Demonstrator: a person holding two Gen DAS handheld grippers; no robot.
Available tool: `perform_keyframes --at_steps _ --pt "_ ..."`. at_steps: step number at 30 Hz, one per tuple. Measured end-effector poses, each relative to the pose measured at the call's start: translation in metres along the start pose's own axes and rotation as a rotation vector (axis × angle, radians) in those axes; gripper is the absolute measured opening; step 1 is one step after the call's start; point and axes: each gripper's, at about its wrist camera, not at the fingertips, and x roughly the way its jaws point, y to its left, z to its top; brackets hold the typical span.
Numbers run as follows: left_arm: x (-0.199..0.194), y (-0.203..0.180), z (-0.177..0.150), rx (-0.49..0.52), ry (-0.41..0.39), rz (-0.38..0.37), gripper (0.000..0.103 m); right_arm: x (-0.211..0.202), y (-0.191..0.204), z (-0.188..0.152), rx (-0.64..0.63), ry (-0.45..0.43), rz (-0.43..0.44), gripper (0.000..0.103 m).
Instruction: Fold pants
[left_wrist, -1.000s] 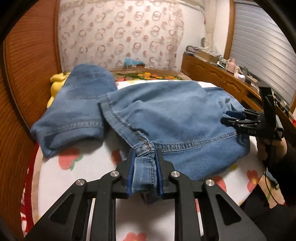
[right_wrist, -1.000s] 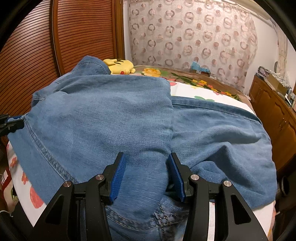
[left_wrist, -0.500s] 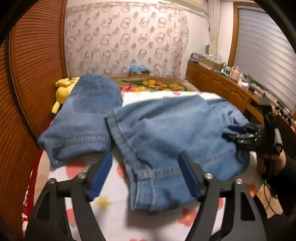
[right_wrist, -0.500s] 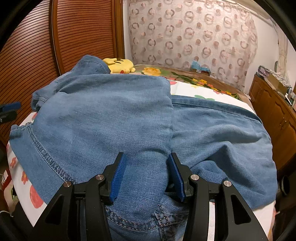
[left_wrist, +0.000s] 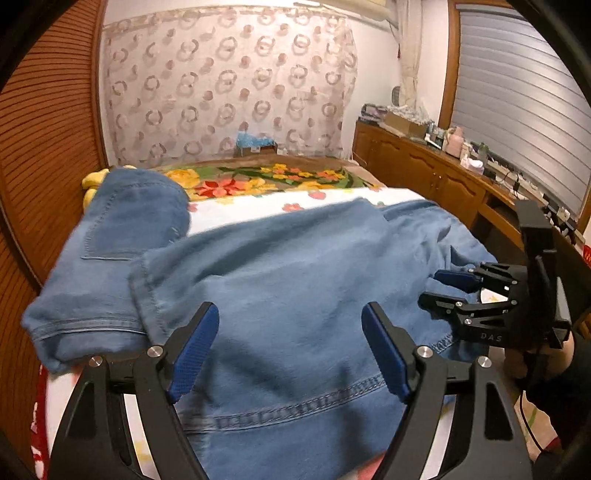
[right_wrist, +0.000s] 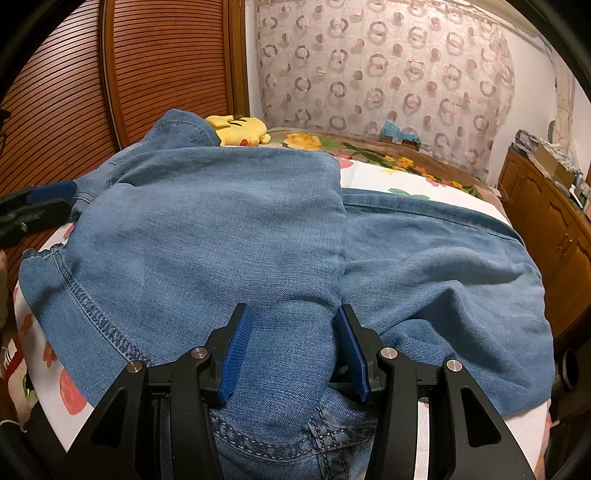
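Observation:
Blue denim pants (left_wrist: 295, 277) lie folded over on the bed, with a stitched hem toward the near left (right_wrist: 85, 295). My left gripper (left_wrist: 290, 314) hovers just over the folded layer. Its jaws are still opening, the denim lies under them, and the pads touch nothing. One of its blue fingers (right_wrist: 51, 192) shows at the left edge of the right wrist view. My right gripper (right_wrist: 293, 314) is shut on a thick hump of the pants near the waistband, with a pad on each side. It also shows side-on in the left wrist view (left_wrist: 439, 290), held by a hand (left_wrist: 517, 362).
A second denim piece with a back pocket (left_wrist: 122, 240) lies left of the pants. A yellow plush toy (right_wrist: 240, 129) sits behind it on the flowered bed sheet (left_wrist: 258, 206). A slatted wooden door (right_wrist: 55, 92) bounds the left, a cluttered wooden cabinet (left_wrist: 424, 173) the right.
My left gripper let go of the hem, opened wide and moved over the folded pants. The hem now rests on the bed. The right gripper stayed put.

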Motion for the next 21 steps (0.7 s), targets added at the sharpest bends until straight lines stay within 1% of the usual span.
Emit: perform_keyframes --at_steps 6,9,17,21 --pt "0.022 -0.009 -0.015 0.008 0.052 0.001 0.08 0.002 0.001 0.001 0.002 0.005 0.0 0.049" --pt "0.033 -0.008 -0.022 -0.003 0.082 0.007 0.08 0.002 0.002 0.001 0.0 0.007 -0.002 0.049" --pt "0.036 -0.005 -0.03 -0.031 0.083 0.001 0.08 0.003 0.002 0.002 0.003 0.007 0.0 0.05" --pt "0.035 -0.002 -0.031 -0.047 0.077 -0.004 0.08 -0.008 -0.006 -0.001 0.049 -0.02 0.024 0.05"
